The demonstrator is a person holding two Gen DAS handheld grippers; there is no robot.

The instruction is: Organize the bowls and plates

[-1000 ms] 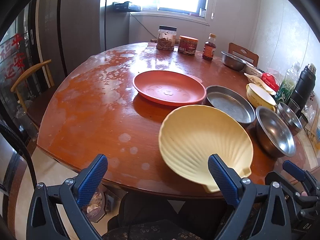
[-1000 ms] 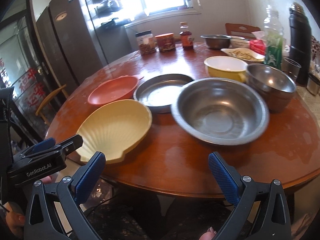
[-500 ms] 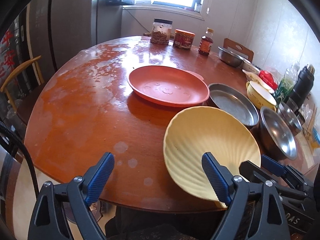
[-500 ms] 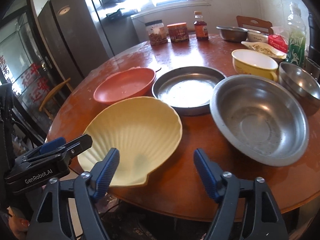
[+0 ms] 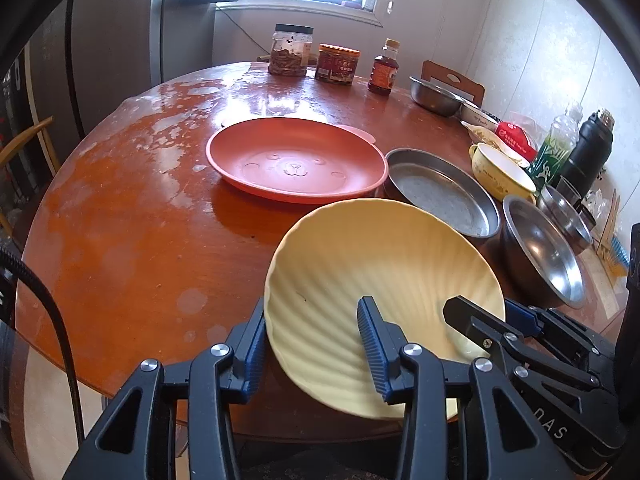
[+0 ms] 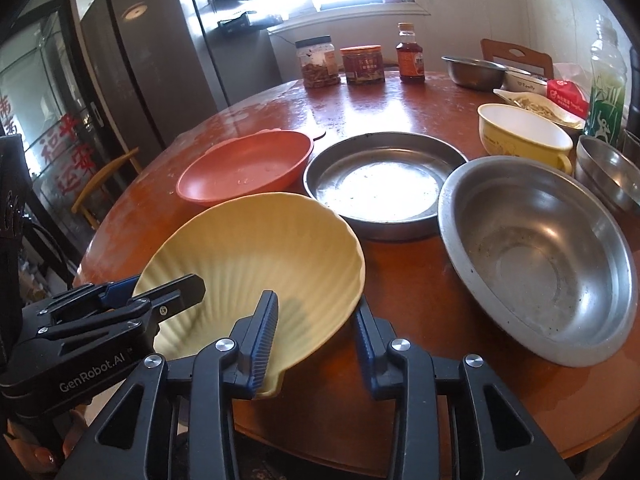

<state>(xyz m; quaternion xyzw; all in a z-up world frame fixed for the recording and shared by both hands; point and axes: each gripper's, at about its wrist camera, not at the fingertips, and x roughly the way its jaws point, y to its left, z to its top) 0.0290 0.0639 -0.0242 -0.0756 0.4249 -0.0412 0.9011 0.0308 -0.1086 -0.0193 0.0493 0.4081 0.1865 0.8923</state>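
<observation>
A yellow shell-shaped plate (image 5: 380,264) (image 6: 256,248) lies at the near edge of the round wooden table (image 5: 132,232). My left gripper (image 5: 314,342) straddles its left rim, one finger outside and one inside the dish. Its jaws are closing and the pads touch the plate. My right gripper (image 6: 314,336) straddles the right rim in the same way, jaws closing, pads against the plate. Behind it sit a red plate (image 5: 296,168), a flat steel pan (image 5: 440,200) and a large steel bowl (image 6: 532,256).
A yellow mug-like bowl (image 6: 520,128), smaller steel bowls (image 6: 608,168), jars (image 5: 290,56), a sauce bottle (image 5: 384,68), a green bottle (image 6: 606,92) and a black flask (image 5: 588,152) crowd the right and far side. A wooden chair (image 6: 104,184) stands at the left.
Both grippers moved in over the yellow plate's near rim and their jaws narrowed from wide open until they touch it. The other dishes have not moved.
</observation>
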